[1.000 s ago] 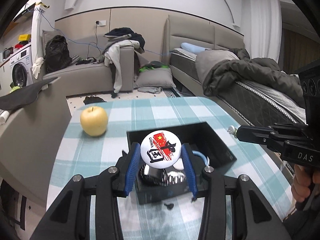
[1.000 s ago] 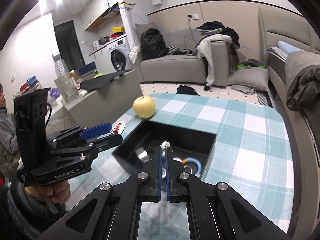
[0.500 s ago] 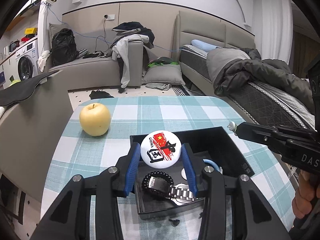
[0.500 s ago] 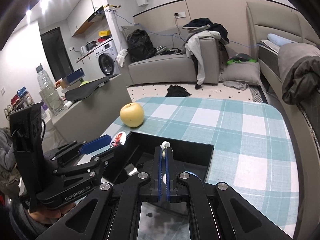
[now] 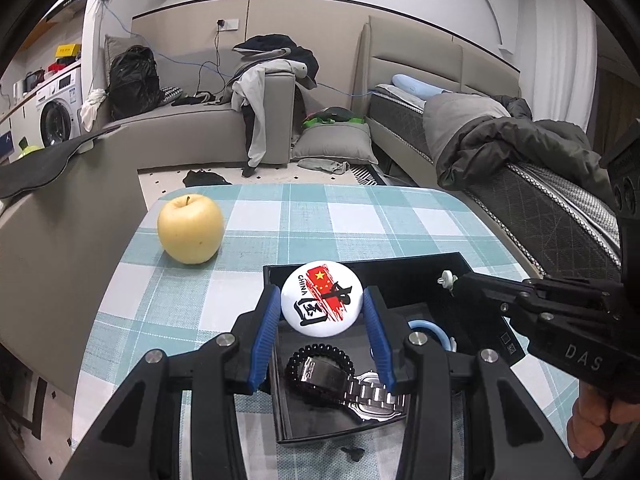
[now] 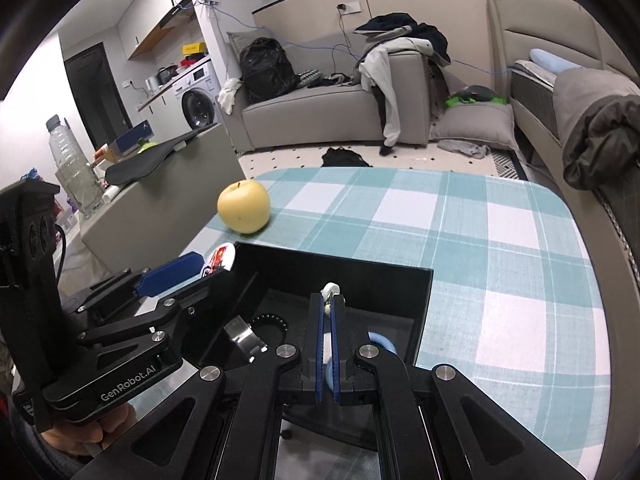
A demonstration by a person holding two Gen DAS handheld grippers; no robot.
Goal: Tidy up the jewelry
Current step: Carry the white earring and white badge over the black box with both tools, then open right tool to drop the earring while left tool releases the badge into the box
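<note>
My left gripper (image 5: 322, 308) is shut on a round white badge (image 5: 322, 304) with a red flag and "CHINA", held above the near left part of the black box (image 5: 400, 270). In the box lie a steel watch (image 5: 360, 392), a black bead bracelet (image 5: 320, 356) and a light blue ring (image 5: 428, 330). My right gripper (image 6: 329, 304) is shut on a small white earring (image 6: 330, 290), held over the box (image 6: 424, 300). The earring also shows in the left wrist view (image 5: 447, 279). The badge edge shows in the right wrist view (image 6: 219, 258).
A yellow apple (image 5: 190, 229) stands on the checked tablecloth (image 5: 360, 216) at the far left of the box. A small dark bit (image 5: 352, 453) lies on the cloth in front of the box. A sofa (image 5: 200, 128) and a bed (image 5: 500, 140) stand beyond the table.
Both grippers have drawn back and risen a little over the box, still holding the badge and the earring. The watch and bracelet have come into full view under the left gripper.
</note>
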